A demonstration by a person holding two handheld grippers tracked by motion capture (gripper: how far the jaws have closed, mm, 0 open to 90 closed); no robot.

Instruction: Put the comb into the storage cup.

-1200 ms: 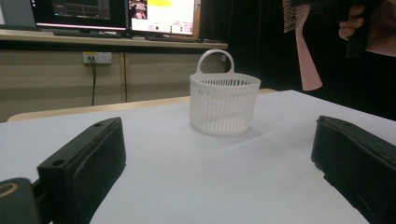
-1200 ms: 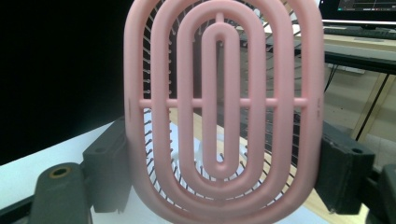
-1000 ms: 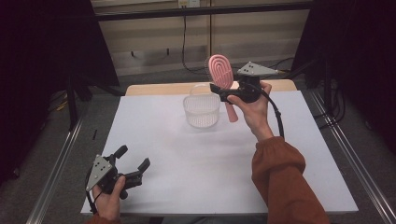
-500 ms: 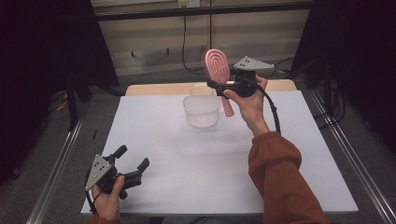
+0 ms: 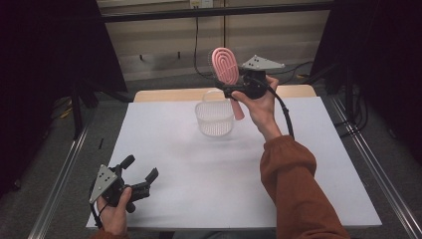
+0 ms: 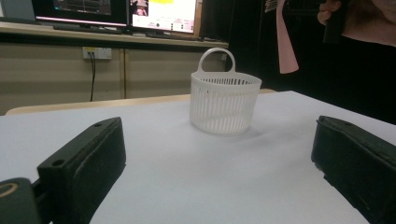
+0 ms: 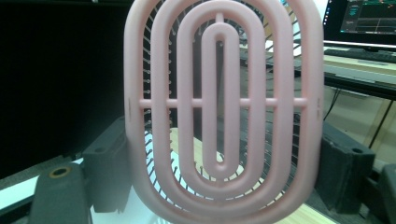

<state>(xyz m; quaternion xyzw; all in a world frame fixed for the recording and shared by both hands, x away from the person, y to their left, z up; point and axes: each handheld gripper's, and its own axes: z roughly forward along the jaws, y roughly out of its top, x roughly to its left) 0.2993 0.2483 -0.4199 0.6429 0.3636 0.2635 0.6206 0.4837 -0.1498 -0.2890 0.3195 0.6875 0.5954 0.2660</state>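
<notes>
A pink vented hairbrush (image 5: 225, 64) is held upright in the air, its head up and its handle (image 5: 239, 110) pointing down beside the white slotted basket (image 5: 215, 117). My right gripper (image 5: 233, 90) is shut on the brush near the base of its head, just behind and above the basket. In the right gripper view the brush head (image 7: 224, 112) stands between the two jaws. My left gripper (image 5: 142, 177) rests open near the table's front left corner. The left gripper view has the basket (image 6: 225, 105) standing farther off and the brush handle (image 6: 285, 42) hanging above it.
The white table top (image 5: 209, 184) ends in a wooden strip (image 5: 164, 94) at the back. Metal rails (image 5: 59, 174) run along both sides. Monitors (image 6: 140, 11) stand on a shelf behind the table. An orange-sleeved forearm (image 5: 293, 189) crosses the table's right half.
My right gripper has lifted the brush slightly up and to the left, closer over the basket. The left gripper has stayed put.
</notes>
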